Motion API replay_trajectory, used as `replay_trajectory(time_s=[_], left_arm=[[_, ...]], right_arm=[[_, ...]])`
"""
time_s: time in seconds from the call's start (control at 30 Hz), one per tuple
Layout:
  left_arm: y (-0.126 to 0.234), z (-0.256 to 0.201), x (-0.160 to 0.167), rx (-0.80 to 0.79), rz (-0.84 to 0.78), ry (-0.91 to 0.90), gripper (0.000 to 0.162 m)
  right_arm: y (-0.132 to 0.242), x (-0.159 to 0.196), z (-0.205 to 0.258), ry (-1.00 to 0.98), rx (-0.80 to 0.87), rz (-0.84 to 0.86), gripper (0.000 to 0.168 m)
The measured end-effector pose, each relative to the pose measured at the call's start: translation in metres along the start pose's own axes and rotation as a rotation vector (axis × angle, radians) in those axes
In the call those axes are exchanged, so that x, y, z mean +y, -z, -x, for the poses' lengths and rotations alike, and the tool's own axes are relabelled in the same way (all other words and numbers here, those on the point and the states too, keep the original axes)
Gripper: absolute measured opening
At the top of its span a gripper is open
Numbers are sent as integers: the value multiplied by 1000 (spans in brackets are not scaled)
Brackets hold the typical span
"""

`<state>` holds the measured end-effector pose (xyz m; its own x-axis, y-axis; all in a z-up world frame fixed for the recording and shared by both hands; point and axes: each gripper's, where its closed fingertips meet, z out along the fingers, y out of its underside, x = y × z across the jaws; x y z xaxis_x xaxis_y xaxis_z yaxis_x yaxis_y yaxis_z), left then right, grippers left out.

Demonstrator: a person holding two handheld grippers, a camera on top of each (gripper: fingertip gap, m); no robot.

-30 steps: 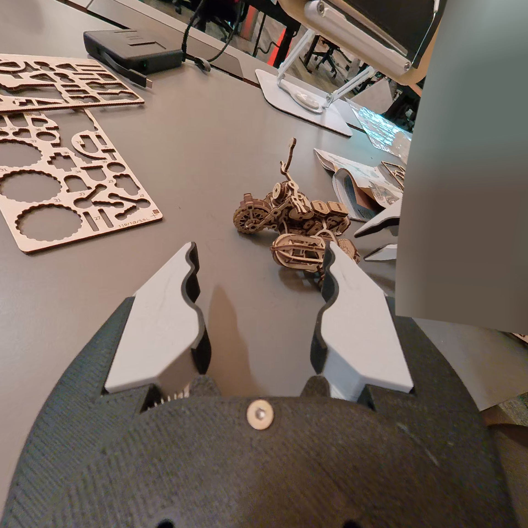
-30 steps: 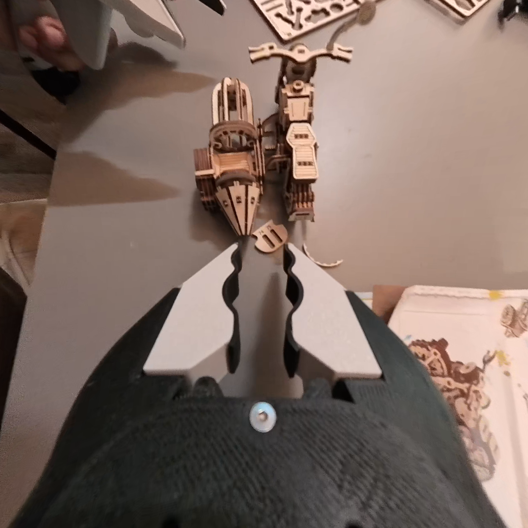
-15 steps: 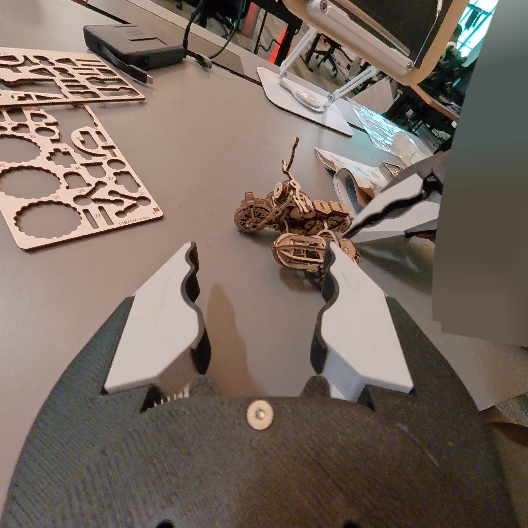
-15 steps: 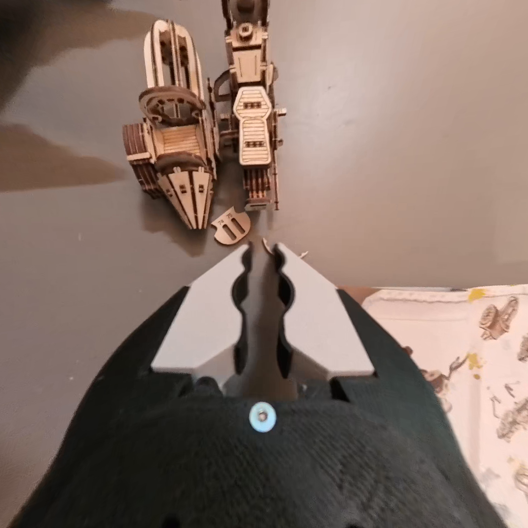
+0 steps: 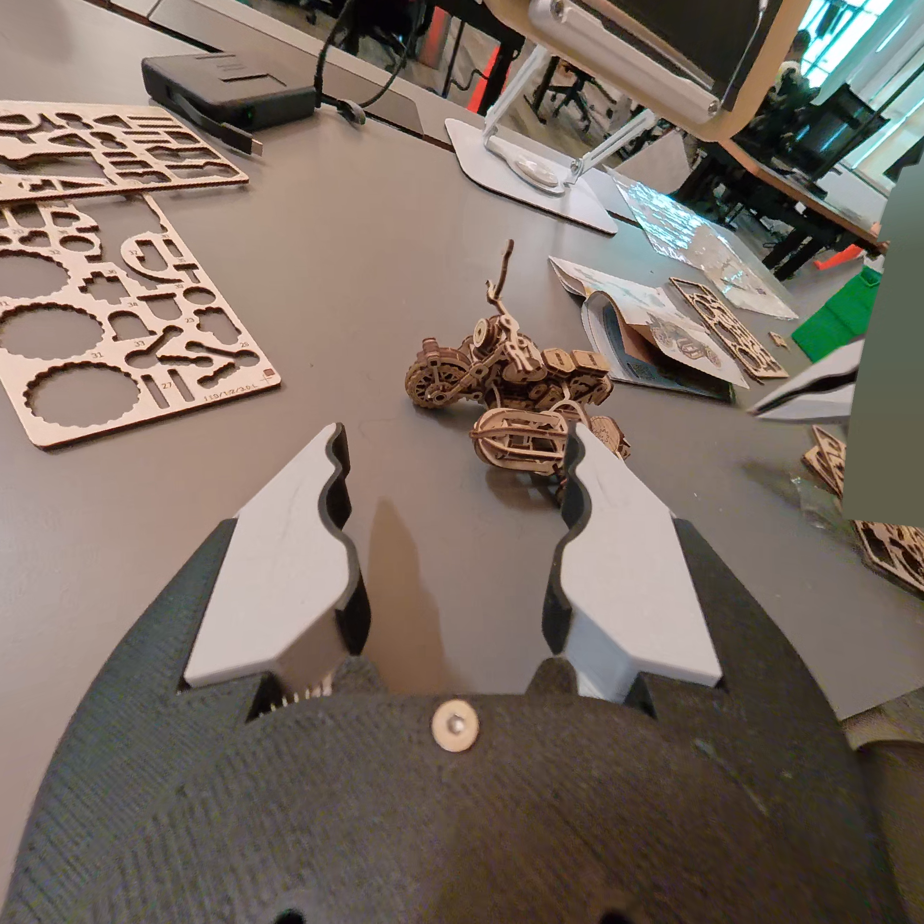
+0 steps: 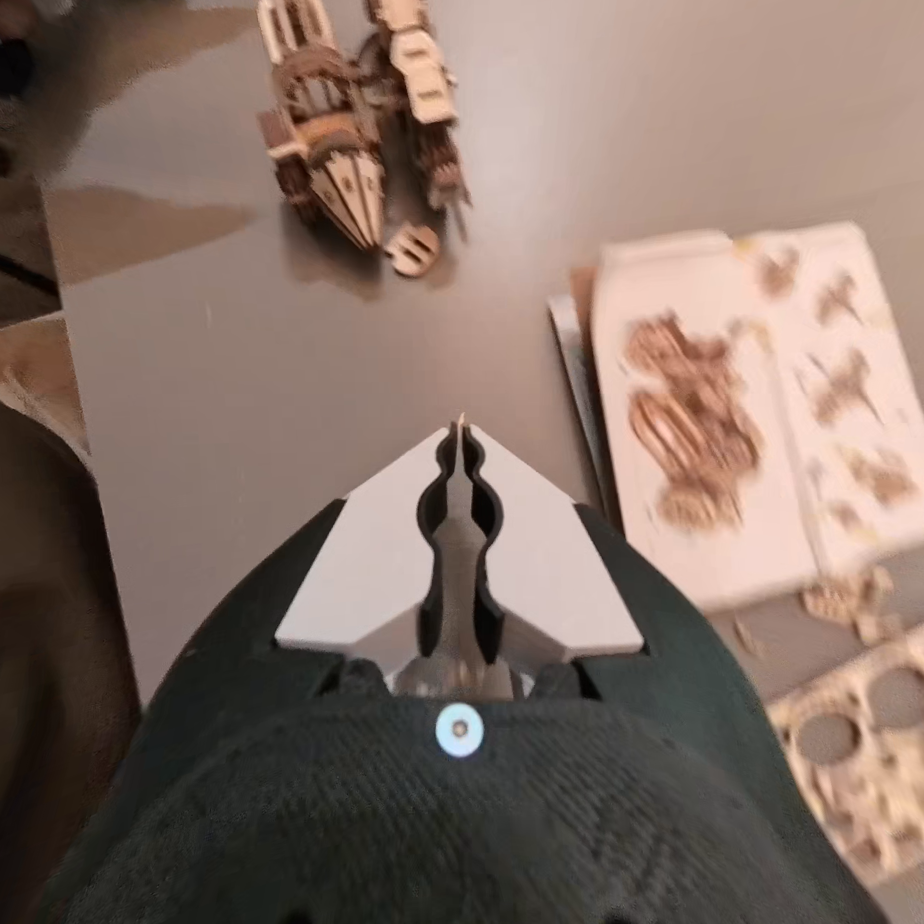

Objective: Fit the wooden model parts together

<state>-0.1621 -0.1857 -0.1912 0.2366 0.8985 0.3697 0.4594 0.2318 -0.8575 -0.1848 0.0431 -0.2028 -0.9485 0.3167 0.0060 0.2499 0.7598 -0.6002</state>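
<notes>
mostly bare grey table (image 5: 350, 240); left gripper (image 5: 457, 440) agape, right gripper (image 6: 461, 434) pinching thin wooden sliver (image 6: 461, 419).

grey fingers (image 5: 280, 565), black textured hand-held gripper (image 5: 457, 440)

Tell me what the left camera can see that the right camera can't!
Only the left wrist view shows the open left gripper, the punched-out wooden sheets, a black box, a lamp stand and the motorcycle's handlebar.

Only the right wrist view shows the tiny wooden sliver pinched in the shut right gripper, and a small round wooden piece lying on the table beside the sidecar.

Both show the wooden motorcycle, its sidecar, the grey table and the picture booklet.
</notes>
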Motion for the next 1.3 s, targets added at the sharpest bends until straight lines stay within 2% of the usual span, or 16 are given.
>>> replay_trajectory(time_s=[0.03,0.2,0.33,0.47,0.53,0.57,0.67,0.77,0.87,0.97,1.1,1.2,1.3], left_arm=[[0,-2,1,3,4,-5,85],[-2,-13,6,47,45,24,84],[1,-22,-1,59,13,28,82],[-1,-26,1,38,27,-9,79],[-2,-26,0,27,21,-8,78],[-2,-26,-2,23,13,0,78],[2,-25,-7,17,-17,60,77],[8,-30,-16,35,-75,136,74],[-1,-42,-14,81,-57,117,71],[-11,-68,-15,186,-47,65,73],[-15,-95,-23,310,-66,34,76],[-18,-88,-25,297,-64,5,75],[-19,-73,-23,265,-52,-17,75]], right_arm=[[18,13,-8,-46,54,3,0],[109,100,-42,-270,356,57,1],[146,146,-52,-384,472,51,0],[140,156,-51,-407,446,2,3],[138,162,-53,-406,456,15,32],[142,161,-54,-394,466,2,36],[163,145,-51,-341,504,-120,32],[170,124,-30,-302,431,-257,31],[139,91,3,-264,261,-361,32],[85,61,27,-100,148,-298,37],[14,11,23,161,108,-220,39],[-26,-35,32,169,-38,-244,39],[-57,-56,33,165,-130,-211,39]])
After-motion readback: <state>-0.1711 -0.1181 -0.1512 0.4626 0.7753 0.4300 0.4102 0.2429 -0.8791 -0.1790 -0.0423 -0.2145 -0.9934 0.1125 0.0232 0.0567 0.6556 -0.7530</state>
